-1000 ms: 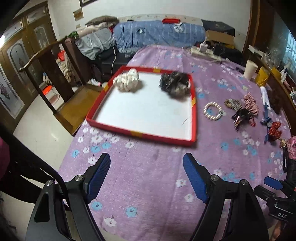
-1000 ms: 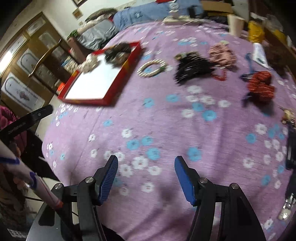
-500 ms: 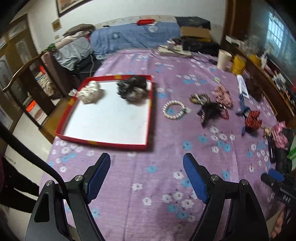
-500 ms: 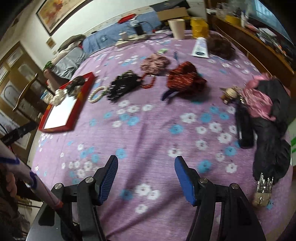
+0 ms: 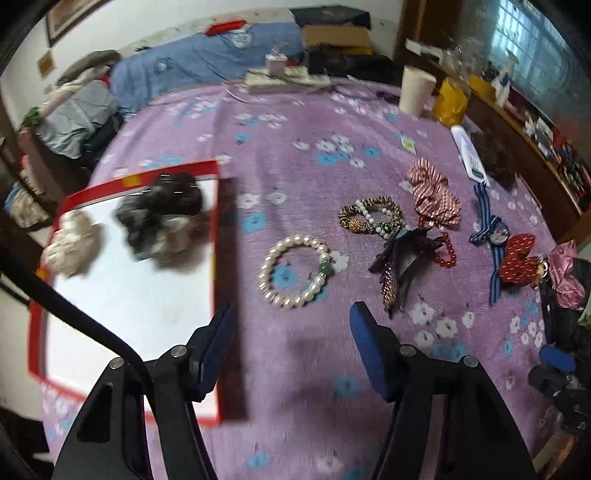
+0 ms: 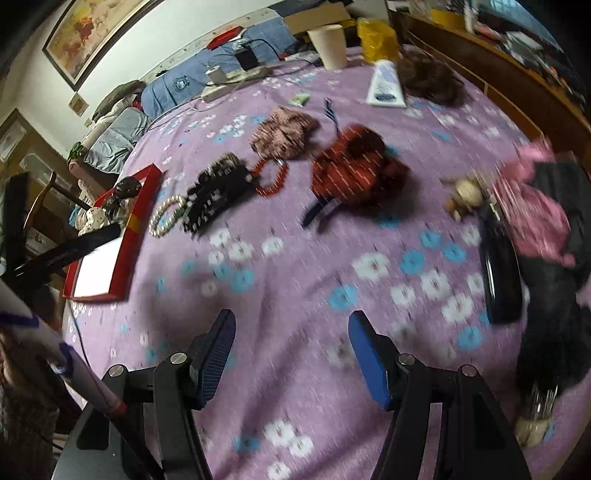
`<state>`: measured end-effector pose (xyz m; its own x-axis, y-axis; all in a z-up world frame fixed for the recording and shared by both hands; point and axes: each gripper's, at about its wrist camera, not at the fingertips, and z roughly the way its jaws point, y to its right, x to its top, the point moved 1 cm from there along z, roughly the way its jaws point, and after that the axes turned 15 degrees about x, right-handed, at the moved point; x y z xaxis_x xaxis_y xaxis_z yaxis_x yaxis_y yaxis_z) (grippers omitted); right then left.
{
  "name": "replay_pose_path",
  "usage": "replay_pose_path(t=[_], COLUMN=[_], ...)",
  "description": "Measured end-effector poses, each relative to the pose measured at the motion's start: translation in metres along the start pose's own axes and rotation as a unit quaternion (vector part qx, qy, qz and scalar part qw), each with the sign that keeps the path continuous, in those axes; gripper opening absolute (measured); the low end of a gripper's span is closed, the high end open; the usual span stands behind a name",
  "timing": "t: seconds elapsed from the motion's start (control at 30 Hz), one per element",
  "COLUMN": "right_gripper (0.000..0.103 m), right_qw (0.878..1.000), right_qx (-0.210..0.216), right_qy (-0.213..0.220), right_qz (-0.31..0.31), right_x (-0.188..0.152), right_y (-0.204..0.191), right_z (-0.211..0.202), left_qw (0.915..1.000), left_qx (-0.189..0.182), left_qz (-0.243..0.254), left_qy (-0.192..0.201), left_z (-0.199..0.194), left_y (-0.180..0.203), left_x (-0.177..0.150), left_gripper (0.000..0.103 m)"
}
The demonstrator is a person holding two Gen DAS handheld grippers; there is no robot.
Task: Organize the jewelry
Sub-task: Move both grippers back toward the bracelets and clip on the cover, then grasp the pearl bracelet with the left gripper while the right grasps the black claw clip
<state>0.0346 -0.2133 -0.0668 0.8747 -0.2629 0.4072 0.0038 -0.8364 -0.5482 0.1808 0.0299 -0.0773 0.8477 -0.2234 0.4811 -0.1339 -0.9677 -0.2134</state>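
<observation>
Jewelry lay scattered on a purple flowered cloth (image 5: 295,155), and each camera caught a different share of it. Only the left view showed the leopard-print band (image 5: 369,218) strung with pearls, the striped ribbon with a round charm (image 5: 493,229), and the inside of the red tray (image 5: 212,236) clearly. Only the right view took in the framed painting (image 6: 88,31) on the wall and the long dark case (image 6: 500,273) beside a pink and black bundle (image 6: 535,206) at the cloth's right edge.

The tray, shallow with a white floor and red rim, held two soft bunched things at its far end: a cream scrunchie (image 5: 70,242) and a dark ruffled scrunchie (image 5: 166,218), close together. Everything else sat outside it. The pearl bracelet (image 5: 295,271), a ring of round glossy beads with one green bead, lay on the cloth just beside the tray's right rim. Farther right were a dark sequined bow (image 5: 399,258), a loop of red beads (image 5: 443,243), a pink striped scrunchie (image 5: 436,195) and a red dotted bow (image 5: 517,258). A paper cup (image 5: 413,90) stood upright near the far edge.

The left gripper (image 5: 291,343) hovered above the cloth short of the bracelet, blue pads spread wide, holding nothing. The right gripper (image 6: 291,350) hung wide apart over bare cloth, also holding nothing. Motion blur softened much of the right view.
</observation>
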Motion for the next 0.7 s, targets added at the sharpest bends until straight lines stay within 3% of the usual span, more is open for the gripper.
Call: replay_pose_path(t=[0.13, 0.33, 0.47, 0.5, 0.53, 0.57, 0.7], right_gripper=[0.068, 0.068, 0.068, 0.068, 0.068, 0.068, 0.068], right_qw=[1.000, 1.000, 0.999, 0.999, 0.998, 0.998, 0.997], right_qx=[0.004, -0.010, 0.017, 0.025, 0.033, 0.040, 0.066], right_qy=[0.010, 0.023, 0.028, 0.025, 0.023, 0.022, 0.015], right_qz=[0.000, 0.016, 0.041, 0.041, 0.039, 0.035, 0.025], right_x=[0.021, 0.042, 0.055, 0.059, 0.064, 0.068, 0.087], right_y=[-0.009, 0.002, 0.003, -0.001, -0.006, -0.011, -0.031], right_z=[0.013, 0.026, 0.036, 0.041, 0.048, 0.052, 0.075], left_qw=[0.9988, 0.9965, 0.9949, 0.9949, 0.9948, 0.9947, 0.9954], left_qx=[-0.014, -0.040, -0.042, -0.035, -0.031, -0.034, -0.056], left_qz=[0.039, 0.068, 0.088, 0.092, 0.095, 0.095, 0.071], left_qy=[-0.025, -0.029, -0.027, -0.023, -0.018, -0.020, -0.033], left_z=[0.033, 0.054, 0.062, 0.061, 0.059, 0.058, 0.056], left_y=[0.013, 0.022, 0.031, 0.034, 0.035, 0.036, 0.028], left_x=[0.008, 0.014, 0.014, 0.014, 0.013, 0.014, 0.013], left_gripper=[0.049, 0.048, 0.043, 0.035, 0.015, 0.009, 0.008])
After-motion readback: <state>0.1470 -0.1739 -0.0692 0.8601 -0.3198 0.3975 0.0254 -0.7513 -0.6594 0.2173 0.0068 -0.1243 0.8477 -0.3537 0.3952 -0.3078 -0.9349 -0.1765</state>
